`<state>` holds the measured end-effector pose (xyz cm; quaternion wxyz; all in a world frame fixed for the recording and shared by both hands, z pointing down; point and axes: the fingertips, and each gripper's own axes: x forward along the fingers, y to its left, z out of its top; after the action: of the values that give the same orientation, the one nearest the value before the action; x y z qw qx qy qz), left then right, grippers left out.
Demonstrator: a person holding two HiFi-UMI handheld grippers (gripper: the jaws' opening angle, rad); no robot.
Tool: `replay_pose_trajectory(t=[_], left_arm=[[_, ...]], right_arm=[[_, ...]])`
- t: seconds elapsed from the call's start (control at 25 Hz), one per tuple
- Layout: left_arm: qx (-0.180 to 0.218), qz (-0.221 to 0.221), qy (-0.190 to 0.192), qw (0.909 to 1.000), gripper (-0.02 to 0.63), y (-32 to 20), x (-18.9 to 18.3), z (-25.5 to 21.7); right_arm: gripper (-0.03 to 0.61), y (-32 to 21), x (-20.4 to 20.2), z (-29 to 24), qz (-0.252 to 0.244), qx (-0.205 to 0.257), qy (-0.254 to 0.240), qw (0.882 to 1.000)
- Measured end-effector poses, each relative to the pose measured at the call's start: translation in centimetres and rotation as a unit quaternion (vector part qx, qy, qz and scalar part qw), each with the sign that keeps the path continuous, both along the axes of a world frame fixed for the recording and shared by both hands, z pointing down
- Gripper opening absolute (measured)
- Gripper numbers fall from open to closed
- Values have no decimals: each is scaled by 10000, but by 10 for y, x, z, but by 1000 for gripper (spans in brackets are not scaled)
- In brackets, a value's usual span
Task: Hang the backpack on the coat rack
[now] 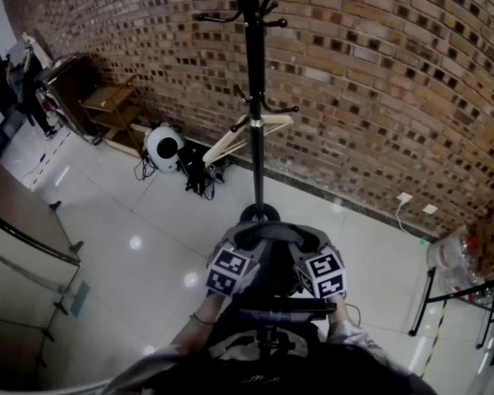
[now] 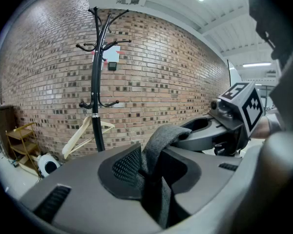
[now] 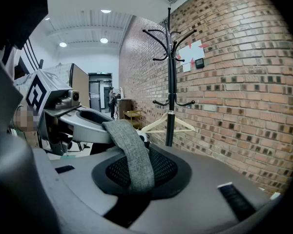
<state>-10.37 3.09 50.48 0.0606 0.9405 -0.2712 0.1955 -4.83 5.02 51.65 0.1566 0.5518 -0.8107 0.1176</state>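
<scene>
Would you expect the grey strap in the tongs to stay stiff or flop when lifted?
Probably floppy: the grey strap is woven fabric, arching softly from the left tongs to the right tongs. Its coarse weave likely resists slipping. Under load it should pull taut.

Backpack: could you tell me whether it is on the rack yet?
Not yet: its strap is held apart from the rack.

"How did the grippers sit?"
"Side by side out in front, tipped slightly downward. The left gripper [image 1: 240,247] and the right gripper [image 1: 307,247] each had its jaws clamped on the grey strap [image 2: 162,136], with both forearms angled inward behind them."
</scene>
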Motion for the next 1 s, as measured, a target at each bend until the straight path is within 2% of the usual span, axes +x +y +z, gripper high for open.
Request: replay_pose_trajectory(t=[0.52, 0.76, 1.0], left_arm=[[89, 357, 79, 9993, 104, -98, 63, -5], [141, 450, 320, 9984, 104, -157, 85, -22], [237, 681, 321, 9969, 104, -200, 116, -30]], right_arm=[[87, -95, 61, -3, 297, 13, -122, 9995], [87, -157, 83, -21, 308, 154, 82, 9994], [87, -200, 111, -29, 312, 210, 269, 9989]])
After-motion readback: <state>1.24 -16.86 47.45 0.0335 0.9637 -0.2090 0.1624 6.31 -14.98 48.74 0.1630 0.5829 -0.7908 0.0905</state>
